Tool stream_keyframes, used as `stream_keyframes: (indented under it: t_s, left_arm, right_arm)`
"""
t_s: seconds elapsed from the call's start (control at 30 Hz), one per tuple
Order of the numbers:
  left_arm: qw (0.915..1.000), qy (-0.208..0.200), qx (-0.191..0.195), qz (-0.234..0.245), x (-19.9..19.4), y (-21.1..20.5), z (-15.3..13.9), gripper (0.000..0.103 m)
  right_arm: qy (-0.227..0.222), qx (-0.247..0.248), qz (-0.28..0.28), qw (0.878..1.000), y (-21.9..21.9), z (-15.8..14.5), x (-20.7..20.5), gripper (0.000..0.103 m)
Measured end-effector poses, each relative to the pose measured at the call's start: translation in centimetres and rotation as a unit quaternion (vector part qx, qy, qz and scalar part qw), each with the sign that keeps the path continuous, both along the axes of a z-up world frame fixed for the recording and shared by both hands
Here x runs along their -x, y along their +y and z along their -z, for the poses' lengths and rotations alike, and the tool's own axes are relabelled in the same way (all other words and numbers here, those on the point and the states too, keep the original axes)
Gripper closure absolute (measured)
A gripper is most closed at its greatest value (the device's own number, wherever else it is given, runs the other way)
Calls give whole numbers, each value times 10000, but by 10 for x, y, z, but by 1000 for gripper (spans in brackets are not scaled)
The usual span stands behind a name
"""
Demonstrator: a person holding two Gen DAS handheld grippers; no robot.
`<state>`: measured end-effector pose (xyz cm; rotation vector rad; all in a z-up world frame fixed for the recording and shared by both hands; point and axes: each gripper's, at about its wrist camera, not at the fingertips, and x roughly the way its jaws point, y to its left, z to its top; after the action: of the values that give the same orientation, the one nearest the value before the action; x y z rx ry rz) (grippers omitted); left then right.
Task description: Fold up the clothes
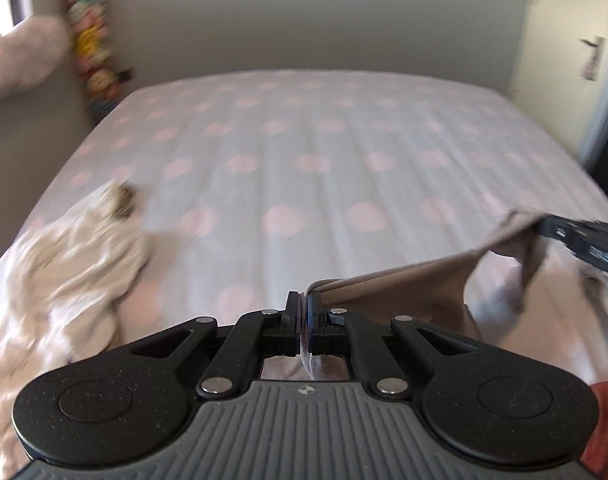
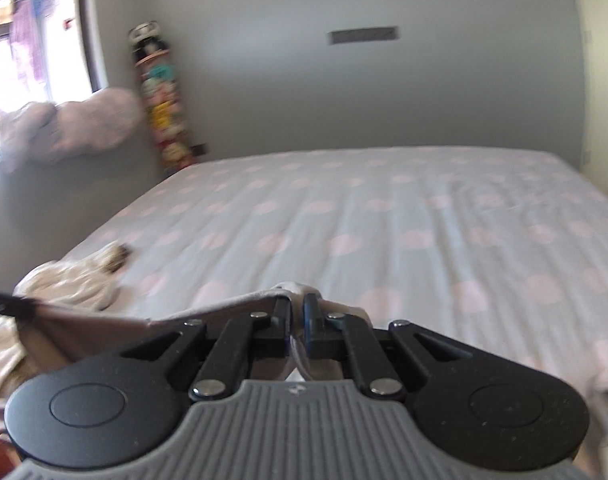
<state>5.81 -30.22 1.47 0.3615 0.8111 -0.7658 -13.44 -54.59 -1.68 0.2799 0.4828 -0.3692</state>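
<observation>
A beige-grey garment (image 1: 404, 280) hangs stretched between my two grippers above the near edge of the bed. My left gripper (image 1: 304, 308) is shut on one corner of it. My right gripper (image 2: 298, 312) is shut on the other corner, where the cloth (image 2: 103, 324) bunches between the fingers. In the left wrist view the right gripper (image 1: 576, 240) shows at the far right, with the cloth edge drawn taut toward it. The left gripper (image 2: 3, 304) shows at the left edge of the right wrist view.
The bed (image 1: 304, 152) has a pale sheet with pink dots. A crumpled cream garment (image 1: 63, 272) lies at its near left corner. A stack of colourful toys (image 2: 163, 112) stands in the room's corner beside a window (image 2: 31, 40). A door (image 1: 596, 60) is at right.
</observation>
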Motion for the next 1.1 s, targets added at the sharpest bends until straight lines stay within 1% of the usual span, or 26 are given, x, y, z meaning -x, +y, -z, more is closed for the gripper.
stream_keyframes:
  t_s: [0.13,0.23,0.3,0.43,0.47,0.53,0.63,0.73,0.77,0.8,0.9,0.97,1.0,1.07,1.1]
  left_arm:
    - [9970,175,-391,-652,-30,38,20,102]
    - [9944,417,-597,-766,-31,61,31,102]
    - [9938,483,-677,-740,-27,67,38,101]
    - [9940,375,-831,-602,-14,65,45,99]
    - [9946,410,-766,-565,-12,64,44,97]
    - [9956,477,-637,-489,-7,61,43,85]
    - [9970,553,-494,-236,6,50,41,81]
    - [9965,716,-427,84,20,34,46,77]
    - [9961,745,-432,197,25,28,49,76]
    - [9956,761,-449,300,30,22,52,74]
    - [9939,825,-492,547,43,2,62,74]
    - [9930,811,-552,663,48,-12,69,74]
    - [9926,778,-602,716,49,-19,72,74]
    - [9916,712,-703,822,52,-33,79,72]
    - [9910,679,-753,875,53,-41,82,66]
  right_arm:
    - [115,-296,-653,9974,51,22,-23,95]
    - [246,-573,-1033,9927,89,38,-31,95]
    - [374,-705,-1241,9891,112,50,-32,95]
    - [693,-845,-1485,9829,147,73,-29,95]
    - [796,-905,-1515,9811,154,80,-24,95]
    - [1008,-1088,-1577,9763,162,94,-21,95]
    - [1247,-1230,-1775,9684,173,107,-16,95]
    - [1476,-1364,-1966,9597,183,120,-11,95]
    - [1497,-1351,-1995,9589,184,120,-11,95]
    - [1518,-1339,-2024,9582,186,121,-10,91]
    - [1495,-1311,-1970,9600,181,118,-6,88]
    - [1462,-1267,-1868,9632,175,115,-1,78]
    - [1451,-1273,-1789,9648,170,114,2,69]
    - [1428,-1282,-1630,9678,159,112,9,67]
    - [1419,-1283,-1540,9694,154,112,13,67]
